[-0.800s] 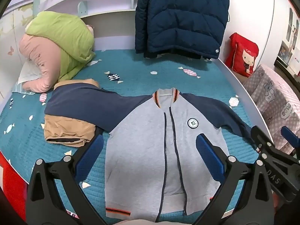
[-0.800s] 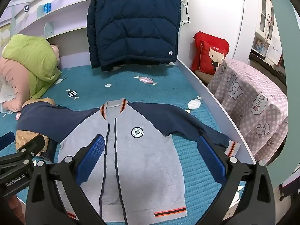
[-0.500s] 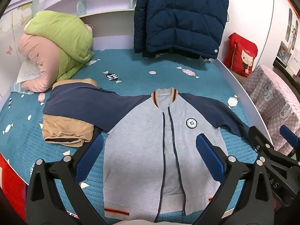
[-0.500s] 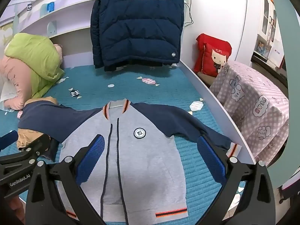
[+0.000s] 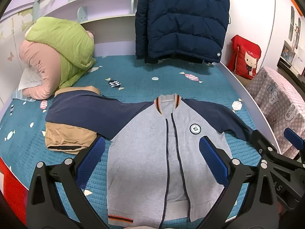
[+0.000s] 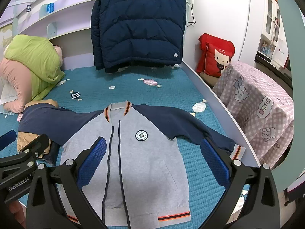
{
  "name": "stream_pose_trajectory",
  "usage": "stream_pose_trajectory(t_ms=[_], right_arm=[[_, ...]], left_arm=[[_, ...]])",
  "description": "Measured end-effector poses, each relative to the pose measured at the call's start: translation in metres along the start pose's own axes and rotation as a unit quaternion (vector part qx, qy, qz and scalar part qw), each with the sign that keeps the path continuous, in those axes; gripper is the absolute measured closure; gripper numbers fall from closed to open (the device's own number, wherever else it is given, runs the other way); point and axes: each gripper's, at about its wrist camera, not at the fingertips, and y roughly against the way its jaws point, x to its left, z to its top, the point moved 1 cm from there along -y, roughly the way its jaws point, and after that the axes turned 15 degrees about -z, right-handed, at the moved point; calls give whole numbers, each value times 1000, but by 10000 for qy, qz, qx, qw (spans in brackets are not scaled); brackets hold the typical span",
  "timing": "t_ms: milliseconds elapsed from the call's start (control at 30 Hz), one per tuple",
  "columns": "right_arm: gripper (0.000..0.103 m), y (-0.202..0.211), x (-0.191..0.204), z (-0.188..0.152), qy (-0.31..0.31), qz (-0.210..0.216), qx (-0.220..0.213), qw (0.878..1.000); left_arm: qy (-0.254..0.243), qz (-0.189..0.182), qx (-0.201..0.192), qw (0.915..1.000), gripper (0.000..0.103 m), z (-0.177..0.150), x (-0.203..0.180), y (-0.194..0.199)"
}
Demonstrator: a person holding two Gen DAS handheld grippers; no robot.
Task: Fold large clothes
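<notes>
Since the earlier frames both views have shifted only slightly and the jacket [image 5: 152, 152] lies unmoved, flat and face up on the bed [image 5: 133, 76]; left claw [image 5: 151, 159] and right claw [image 6: 153, 157] hover above it, jaws spread wide, holding nothing; "GenRobot.AI" reads on the left claw body in the right view; a red cushion [image 6: 216, 57] reads "CAT"; the jacket's left-hand sleeve overlaps tan folded clothes [image 5: 66, 135]; a puffer coat [image 5: 181, 19] hangs behind.

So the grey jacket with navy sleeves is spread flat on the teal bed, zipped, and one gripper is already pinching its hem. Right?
Not quite. Neither gripper is pinching: the left gripper and right gripper are both open above the jacket, as both wrist views show. The rest holds: it lies flat on the teal bed.
</notes>
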Motion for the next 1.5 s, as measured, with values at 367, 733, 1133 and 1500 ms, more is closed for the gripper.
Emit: stream_pose_trajectory(t_ms=[367,733,1133,1500], right_arm=[[7,-1,-4,-4,-28,-4,5,10000],[7,-1,-4,-5,-30,-23,6,10000],[7,-2,-5,-6,-30,-16,27,10000],[7,-5,-5,-10,10,-21,91,10000]], left_arm=[[11,13,-8,10000,4,-1,-3,0],[2,6,-2,10000,5,-2,-2,0],[4,-22,38,10000,5,-5,-5,1],[41,-35,119,9999,5,-6,-1,-5]])
